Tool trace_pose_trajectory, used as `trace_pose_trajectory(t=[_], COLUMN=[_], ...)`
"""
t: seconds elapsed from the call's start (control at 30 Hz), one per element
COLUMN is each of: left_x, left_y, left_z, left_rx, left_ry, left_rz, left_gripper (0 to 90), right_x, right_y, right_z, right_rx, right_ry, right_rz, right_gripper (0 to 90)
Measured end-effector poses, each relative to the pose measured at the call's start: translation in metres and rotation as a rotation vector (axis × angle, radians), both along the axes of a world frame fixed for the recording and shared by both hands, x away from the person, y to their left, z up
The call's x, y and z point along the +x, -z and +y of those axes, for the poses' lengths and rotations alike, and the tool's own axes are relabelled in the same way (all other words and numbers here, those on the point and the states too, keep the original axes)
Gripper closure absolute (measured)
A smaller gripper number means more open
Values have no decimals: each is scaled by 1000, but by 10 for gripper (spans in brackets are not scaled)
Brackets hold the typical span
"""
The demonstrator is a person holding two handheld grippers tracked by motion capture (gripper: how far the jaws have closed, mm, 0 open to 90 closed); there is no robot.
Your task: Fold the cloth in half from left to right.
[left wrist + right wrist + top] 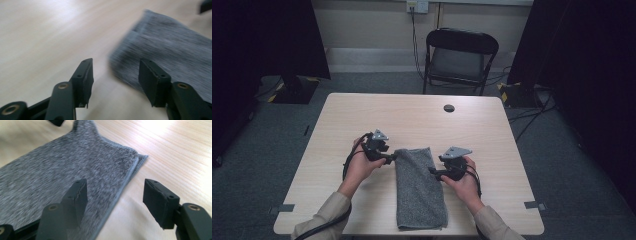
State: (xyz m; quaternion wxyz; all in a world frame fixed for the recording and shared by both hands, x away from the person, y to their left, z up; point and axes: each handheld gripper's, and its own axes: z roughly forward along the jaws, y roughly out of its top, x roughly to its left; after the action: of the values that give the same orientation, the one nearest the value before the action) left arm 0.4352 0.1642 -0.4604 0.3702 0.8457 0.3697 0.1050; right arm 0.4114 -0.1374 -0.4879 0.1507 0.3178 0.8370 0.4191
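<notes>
Grey towel (pixel 418 187) lies folded into a long strip on the table (pixel 412 115), running from centre toward 6 o'clock, near end at the table's front edge. No containers on the table — just the towel, plus a small dark round cap (pixel 449 108) at 12 o'clock. Left gripper (pixel 388 159) sits at the towel's 10 o'clock corner, jaws spread, nothing between them; in the left gripper view (pixel 116 75) the towel (pixel 170 52) corner lies just ahead of the jaws, one jaw over bare wood, the other over cloth. Right gripper (pixel 435 172) is at the towel's 3 o'clock edge, jaws also apart and empty; in the right gripper view (pixel 116 195) they straddle the folded edge, towel (pixel 62 170) under one jaw, table under the other. Contact with the cloth — cannot tell for either gripper. Left gripper view is motion-blurred, so towel weave and edge are smeared. Layered hem shows at the far corner in the right gripper view. Forearms are cut off by the bottom frame. Black folding chair (pixel 459 57) beyond the table at 12 o'clock.
</notes>
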Motion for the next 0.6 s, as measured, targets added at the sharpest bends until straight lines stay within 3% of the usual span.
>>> trace_pose_trajectory(t=[0.1,0.17,0.23,0.3,0.33,0.4,0.47,0.5,0.57,0.6], left_x=[-23,-34,-44,-50,-51,-51,-50,-49,-47,-46], left_y=[3,9,18,26,26,24,23,22,20,19], left_z=[-7,-14,-22,-27,-28,-26,-25,-22,-13,-9], left_rx=[-58,-44,-22,6,10,1,8,-21,-139,-174], left_ry=[49,78,117,146,151,147,162,161,182,175], left_rz=[17,22,57,34,29,65,52,61,82,97], left_gripper=[465,469,477,497,540,752,832,839,844,843], right_x=[-12,-21,-29,-34,-36,-38,-39,-39,-39,-39], right_y=[0,-1,-2,-2,-1,0,1,2,4,5], right_z=[-5,-5,-4,-1,0,2,3,3,2,1], right_rx=[-21,-26,-26,-31,-35,-35,-38,-40,-47,-47], right_ry=[-19,-38,-57,-71,-77,-87,-88,-87,-88,-90], right_rz=[14,9,8,6,7,10,12,11,10,14], right_gripper=[358,358,359,359,358,355,354,354,356,355])
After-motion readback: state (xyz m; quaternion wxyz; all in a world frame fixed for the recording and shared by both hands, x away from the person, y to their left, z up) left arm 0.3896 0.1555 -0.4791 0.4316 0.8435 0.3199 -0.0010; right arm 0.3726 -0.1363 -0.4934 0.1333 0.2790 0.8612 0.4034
